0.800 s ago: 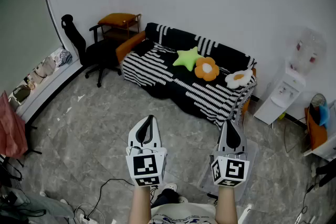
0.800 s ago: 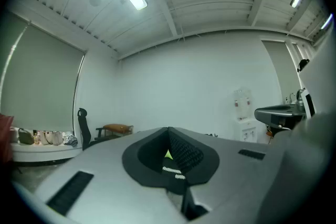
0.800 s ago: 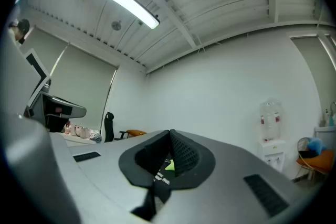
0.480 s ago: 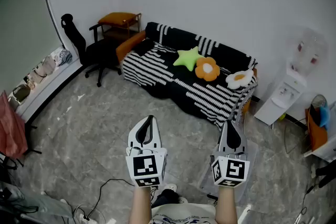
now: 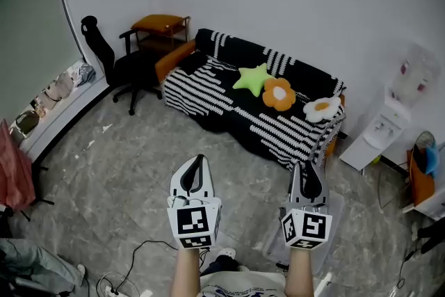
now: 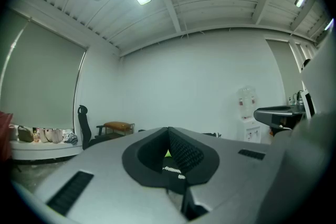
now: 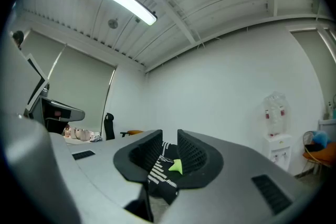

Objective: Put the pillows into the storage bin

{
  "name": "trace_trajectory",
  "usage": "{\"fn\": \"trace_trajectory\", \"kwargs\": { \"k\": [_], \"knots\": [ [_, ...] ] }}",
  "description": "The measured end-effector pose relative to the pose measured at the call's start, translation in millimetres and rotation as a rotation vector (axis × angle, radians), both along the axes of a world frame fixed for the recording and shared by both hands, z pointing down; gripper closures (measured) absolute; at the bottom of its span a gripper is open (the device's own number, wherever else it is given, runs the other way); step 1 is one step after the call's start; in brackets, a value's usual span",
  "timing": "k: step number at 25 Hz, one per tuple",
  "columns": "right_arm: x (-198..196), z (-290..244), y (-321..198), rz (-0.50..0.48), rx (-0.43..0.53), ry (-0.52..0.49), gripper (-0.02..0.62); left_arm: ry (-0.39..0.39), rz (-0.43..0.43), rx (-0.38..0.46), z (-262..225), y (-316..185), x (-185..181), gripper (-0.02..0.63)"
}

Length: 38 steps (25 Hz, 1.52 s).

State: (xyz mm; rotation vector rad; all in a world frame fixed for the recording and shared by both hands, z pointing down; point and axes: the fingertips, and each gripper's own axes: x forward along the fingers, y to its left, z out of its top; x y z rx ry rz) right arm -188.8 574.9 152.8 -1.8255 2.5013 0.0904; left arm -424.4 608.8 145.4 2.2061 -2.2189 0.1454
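Three pillows lie on the black-and-white striped sofa [image 5: 208,87] by the far wall: a green star [image 5: 252,78], an orange flower [image 5: 279,94] and a white flower [image 5: 321,108]. Both grippers are held level over the floor, well short of the sofa. My left gripper [image 5: 200,159] [image 6: 168,128] is shut, tips touching, with nothing in it. My right gripper [image 5: 306,166] [image 7: 169,134] stands slightly open, with a narrow empty gap; the green star [image 7: 176,166] shows far off through it. A clear storage bin [image 5: 335,209] sits on the floor under the right gripper, partly hidden by it.
A black office chair [image 5: 122,66] and an orange side table [image 5: 161,26] stand left of the sofa. A water dispenser [image 5: 389,122] is at the right wall. Cables [image 5: 139,247] trail on the floor near my feet. A person's legs [image 5: 35,264] show at the bottom left.
The view has shifted: the sofa and pillows sit slightly lower and further right. Both grippers show a little lower in the head view. Legs have come into view at the bottom left.
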Motion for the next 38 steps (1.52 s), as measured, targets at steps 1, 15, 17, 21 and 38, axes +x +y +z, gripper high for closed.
{"fn": "trace_trajectory", "kwargs": {
  "k": [1,15,17,21,38],
  "knots": [
    [-5,1,-5,-0.008,-0.001,-0.003,0.486,0.0,0.002,-0.001,1,-5,-4,0.592],
    [-59,19,-63,-0.056,-0.035,-0.004,0.305,0.0,0.008,-0.031,22,-64,-48,0.592],
    [-62,22,-75,-0.058,-0.043,0.0,0.304,0.003,0.004,-0.041,27,-75,-51,0.592],
    [-64,31,-107,-0.059,-0.063,0.002,0.304,0.007,-0.006,-0.055,34,-103,-54,0.592],
    [-76,19,-377,-0.126,-0.046,-0.057,0.305,0.0,-0.077,-0.042,27,-354,-64,0.592]
  ]
}}
